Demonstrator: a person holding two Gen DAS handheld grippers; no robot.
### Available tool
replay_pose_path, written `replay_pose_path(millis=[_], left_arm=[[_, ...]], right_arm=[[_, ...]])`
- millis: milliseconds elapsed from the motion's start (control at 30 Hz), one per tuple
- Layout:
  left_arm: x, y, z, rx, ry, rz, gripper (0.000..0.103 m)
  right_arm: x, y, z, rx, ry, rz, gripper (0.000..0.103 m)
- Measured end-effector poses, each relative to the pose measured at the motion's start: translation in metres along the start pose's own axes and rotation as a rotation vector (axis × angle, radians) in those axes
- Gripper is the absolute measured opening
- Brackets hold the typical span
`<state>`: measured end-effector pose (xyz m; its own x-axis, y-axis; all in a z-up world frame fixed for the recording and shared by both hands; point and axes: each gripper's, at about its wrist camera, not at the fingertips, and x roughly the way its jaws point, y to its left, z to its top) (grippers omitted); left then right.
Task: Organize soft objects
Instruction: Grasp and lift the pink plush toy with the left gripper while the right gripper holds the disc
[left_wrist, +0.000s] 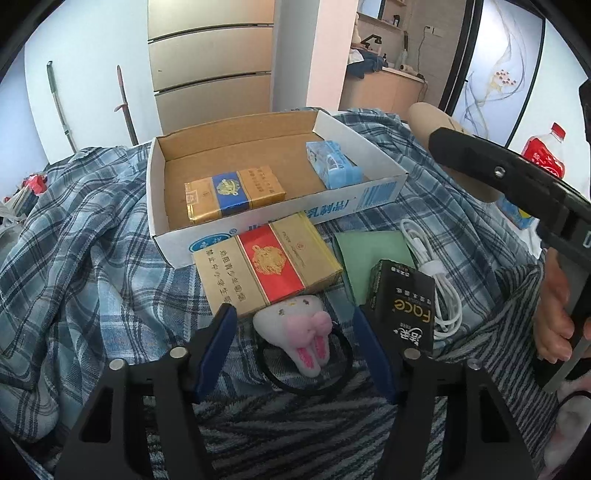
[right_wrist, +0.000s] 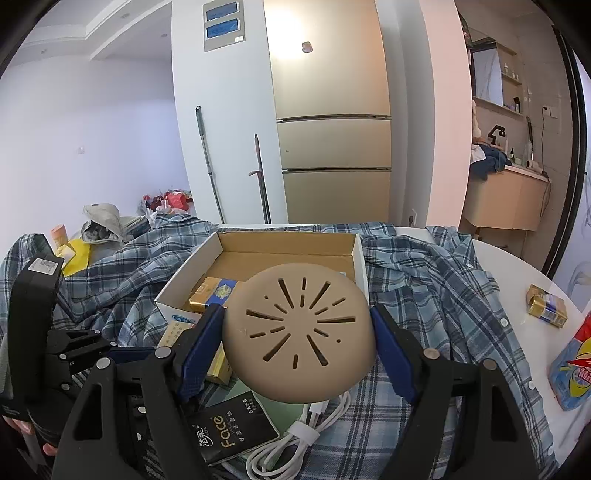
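My right gripper (right_wrist: 297, 332) is shut on a tan round slotted silicone pad (right_wrist: 297, 332) and holds it in the air in front of the open cardboard box (right_wrist: 360, 266). The pad also shows in the left wrist view (left_wrist: 430, 118). My left gripper (left_wrist: 291, 325) is open, its blue fingers (left_wrist: 218, 347) on either side of a white plush tooth hair tie (left_wrist: 299, 332) lying on the cloth. The box (left_wrist: 157, 192) holds a gold-blue pack (left_wrist: 232, 194) and a blue tissue pack (left_wrist: 334, 164).
A gold-red carton (left_wrist: 267, 264), green cloth (left_wrist: 369, 254), black Face tissue pack (left_wrist: 404, 306) and coiled white cable (left_wrist: 439, 280) lie on the plaid shirt (left_wrist: 74, 240). A red bottle (left_wrist: 545, 155) stands at right. A small gold pack (right_wrist: 546, 304) and a detergent bag (right_wrist: 576, 365) lie on the white table.
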<state>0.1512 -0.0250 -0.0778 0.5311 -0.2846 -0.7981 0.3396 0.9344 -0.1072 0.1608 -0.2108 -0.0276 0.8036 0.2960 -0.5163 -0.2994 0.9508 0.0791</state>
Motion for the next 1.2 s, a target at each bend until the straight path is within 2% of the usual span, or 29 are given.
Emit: replay_pose_path(millis=[33, 333, 367, 400, 600, 667, 767, 867, 967, 1033, 1133, 1200], left_arm=[[0.002, 0.000, -0.001, -0.001, 0.012, -0.004, 0.051], [0.013, 0.002, 0.000, -0.003, 0.067, 0.008, 0.050], [0.013, 0.001, 0.000, 0.003, 0.068, 0.011, 0.048], [0.013, 0.001, 0.000, 0.008, 0.067, 0.010, 0.038], [0.006, 0.001, 0.000, 0.005, 0.024, 0.014, 0.033], [-0.002, 0.000, 0.001, 0.009, -0.019, 0.014, 0.032], [-0.021, -0.004, 0.001, 0.027, -0.130, 0.033, 0.032], [-0.042, -0.007, 0.000, 0.040, -0.267, 0.078, 0.032], [-0.064, -0.006, -0.002, 0.034, -0.399, 0.081, 0.032], [-0.077, -0.006, -0.006, 0.035, -0.484, 0.111, 0.032], [-0.089, -0.007, -0.008, 0.030, -0.561, 0.139, 0.032], [-0.093, -0.006, -0.008, 0.026, -0.582, 0.144, 0.032]], right_arm=[[0.000, 0.000, 0.000, 0.000, 0.000, -0.001, 0.078], [0.001, 0.000, 0.000, 0.000, 0.005, 0.000, 0.078], [0.001, 0.001, 0.000, -0.002, 0.005, -0.001, 0.078], [0.000, 0.001, -0.001, -0.004, 0.005, -0.003, 0.078], [-0.003, -0.001, 0.001, 0.003, -0.015, -0.012, 0.078], [-0.005, -0.002, 0.001, 0.003, -0.027, -0.023, 0.078], [-0.007, -0.001, 0.002, 0.002, -0.041, -0.030, 0.078], [-0.012, 0.000, 0.003, 0.000, -0.076, -0.031, 0.078], [-0.020, 0.001, 0.004, 0.000, -0.123, -0.024, 0.078], [-0.025, 0.002, 0.005, 0.000, -0.154, -0.018, 0.078], [-0.031, 0.004, 0.005, -0.005, -0.192, -0.016, 0.079], [-0.033, 0.004, 0.005, -0.009, -0.206, -0.015, 0.079]])
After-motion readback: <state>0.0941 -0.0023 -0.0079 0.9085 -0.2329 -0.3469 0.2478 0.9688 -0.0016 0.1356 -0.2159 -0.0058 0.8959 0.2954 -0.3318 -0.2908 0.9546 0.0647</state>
